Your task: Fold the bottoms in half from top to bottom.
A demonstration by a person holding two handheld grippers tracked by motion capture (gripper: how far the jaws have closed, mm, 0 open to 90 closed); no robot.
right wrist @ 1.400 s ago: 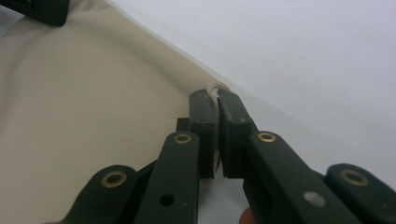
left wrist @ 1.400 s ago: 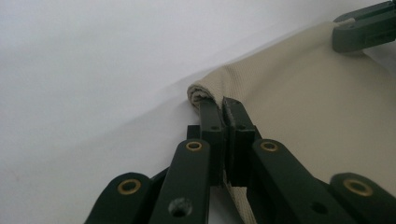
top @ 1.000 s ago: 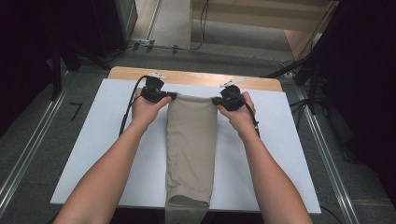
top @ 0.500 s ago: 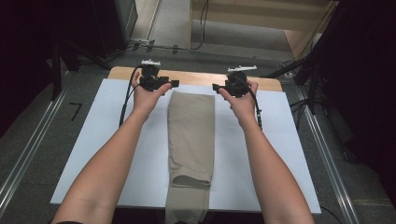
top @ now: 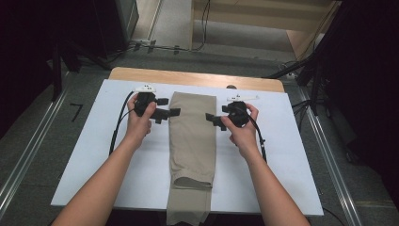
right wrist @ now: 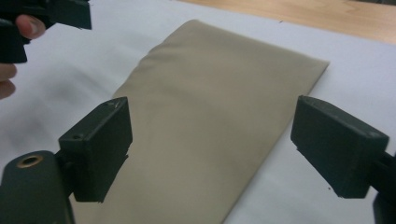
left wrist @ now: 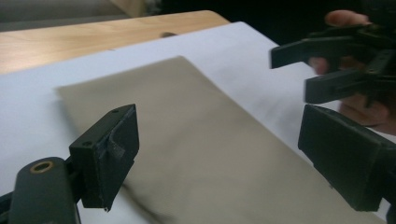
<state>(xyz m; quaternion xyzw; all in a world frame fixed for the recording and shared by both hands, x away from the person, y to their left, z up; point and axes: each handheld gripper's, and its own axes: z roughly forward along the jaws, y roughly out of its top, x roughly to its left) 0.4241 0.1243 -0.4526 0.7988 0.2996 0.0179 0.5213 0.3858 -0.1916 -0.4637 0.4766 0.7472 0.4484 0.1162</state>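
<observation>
Both claws, left point(top: 175, 112) and right point(top: 210, 117), have just been opening and stand wide, empty, flanking the trousers point(top: 193, 136) mid-frame. A one-layer pinch could skew the fold.

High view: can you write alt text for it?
A folded beige cloth lies lengthwise on a white table sheet, its near end hanging over the edge. The left hand-held gripper and right hand-held gripper flank it, jaws open, holding nothing.

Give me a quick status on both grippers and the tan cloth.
Left gripper and right gripper open, fingers just spread, nothing between them. Folded tan cloth flat on white sheet, near end overhanging. Nothing in the way.
</observation>
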